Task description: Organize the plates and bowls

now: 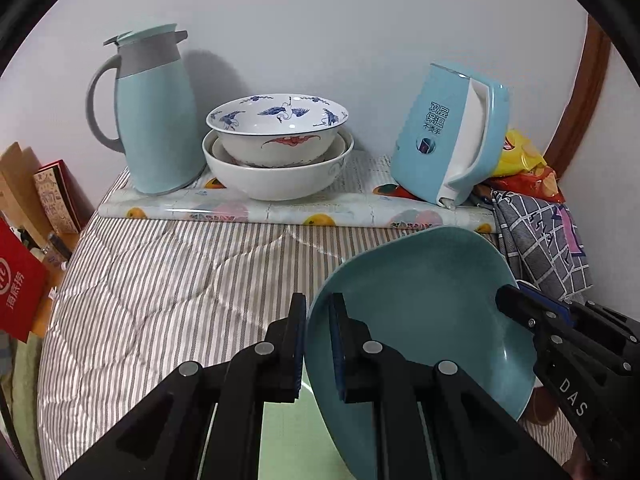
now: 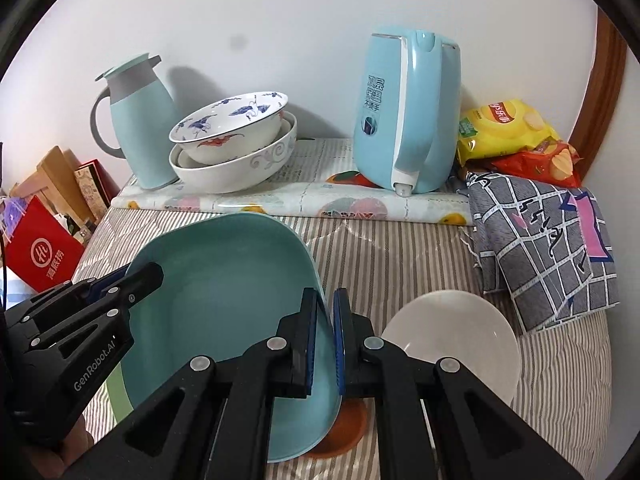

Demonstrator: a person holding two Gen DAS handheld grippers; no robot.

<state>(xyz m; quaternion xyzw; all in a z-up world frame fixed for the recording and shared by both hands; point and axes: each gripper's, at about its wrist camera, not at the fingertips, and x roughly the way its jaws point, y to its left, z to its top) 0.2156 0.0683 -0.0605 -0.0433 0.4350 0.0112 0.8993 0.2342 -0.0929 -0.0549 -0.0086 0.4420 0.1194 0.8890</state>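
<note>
L gripper (image 1: 317,344) + R gripper (image 2: 325,344) | teal plate (image 2: 224,304) rims clamped | tilted

1. The striped quilt (image 1: 160,280) at centre left of the left wrist view is left unobstructed.
2. The rear shelf is occupied by the thermos jug (image 1: 154,116), the stacked bowls (image 1: 276,148) and the kettle (image 1: 448,136).
3. A gap is seen between bowls and kettle.
4. The lower right of the right wrist view is blocked by the white bowl (image 2: 460,332) and the checked cloth (image 2: 540,248).
5. The lower centre is filled by the teal plate (image 2: 224,304).
</note>
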